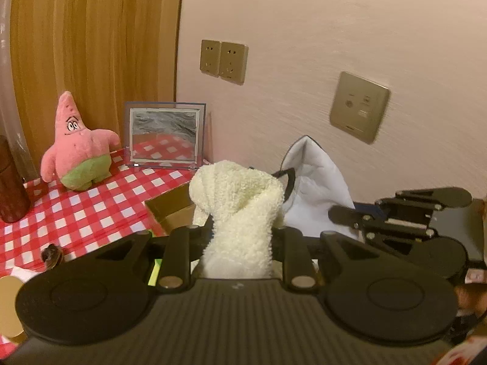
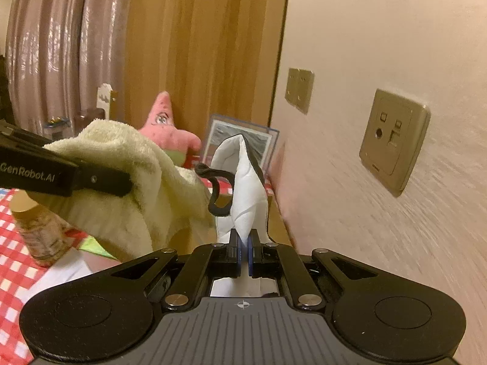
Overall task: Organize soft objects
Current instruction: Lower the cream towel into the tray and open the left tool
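Left gripper (image 1: 240, 228): nearest the lens in the left wrist view; its jaws stand a little apart, pinched on a cream towel (image 1: 240, 206) that bunches up between them and flops over the top.
Right gripper (image 2: 244, 249): jaws closed almost fully on a thin white padded cloth (image 2: 243, 188) with dark trim and a black loop (image 2: 217, 191), which stands upright from the pinch.
Cardboard box (image 1: 173, 210): the landmark; open, on the checked tablecloth (image 1: 76, 213), just beyond the left gripper. The towel hangs above its near edge and the white cloth is held to its right, close to the wall. What lies inside cannot be seen.
Bottle (image 2: 42, 237): left of the box, near the towel, on the checked tablecloth.
Pink star plush (image 1: 79, 149): beyond the box to its left, upright against the wood panel, untouched.
Picture frame (image 1: 164, 135): behind the box, leaning by the wall corner.
Wall sockets (image 1: 223, 60): farthest, above the box.
Progress: both cloths are lifted and held in the air, neither put down; I judge the task mid-way at best. Left to do: place the two held pieces, likely in the box, then the plush.
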The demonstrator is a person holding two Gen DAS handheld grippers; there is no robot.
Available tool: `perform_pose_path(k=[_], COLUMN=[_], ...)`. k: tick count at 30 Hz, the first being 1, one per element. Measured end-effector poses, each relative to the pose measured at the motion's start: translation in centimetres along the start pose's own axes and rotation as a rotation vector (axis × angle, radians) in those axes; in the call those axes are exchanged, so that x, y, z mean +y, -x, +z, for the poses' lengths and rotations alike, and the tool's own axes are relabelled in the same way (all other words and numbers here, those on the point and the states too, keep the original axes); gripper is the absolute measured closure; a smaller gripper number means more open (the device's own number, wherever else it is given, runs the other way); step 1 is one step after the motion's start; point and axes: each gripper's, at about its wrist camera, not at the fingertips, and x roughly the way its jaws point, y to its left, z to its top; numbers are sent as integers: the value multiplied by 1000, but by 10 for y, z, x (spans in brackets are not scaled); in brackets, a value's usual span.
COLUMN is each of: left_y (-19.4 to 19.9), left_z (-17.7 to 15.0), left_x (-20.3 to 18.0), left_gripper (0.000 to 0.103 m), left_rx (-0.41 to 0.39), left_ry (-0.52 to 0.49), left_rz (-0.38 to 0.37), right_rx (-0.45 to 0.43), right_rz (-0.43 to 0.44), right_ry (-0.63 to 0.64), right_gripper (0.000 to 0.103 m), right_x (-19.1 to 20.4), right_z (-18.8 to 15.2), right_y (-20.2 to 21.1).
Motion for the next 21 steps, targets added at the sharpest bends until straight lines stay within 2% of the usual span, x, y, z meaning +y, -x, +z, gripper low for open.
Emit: perform_pose_path(k=[7, 15, 17, 19, 21], left_y=[-55, -117, -130, -143, -154], left_z=[13, 12, 12, 11, 9], left_x=[8, 18, 19, 21, 21], left_gripper=[82, 81, 77, 66, 62], left_rx=[17, 53, 66, 79, 96], left_ry=[45, 70, 70, 67, 65], left_rz=[32, 59, 61, 64, 76], right_rx=[33, 56, 63, 70, 75], right_rz=[-6, -9, -12, -16, -18], right_ry=[0, -13, -15, -18, -24], right_gripper=[99, 99, 99, 99, 99], right_x=[-22, -38, -43, -45, -48], right_z=[2, -2, -3, -5, -7], right_y=[-45, -79, -86, -90, -93])
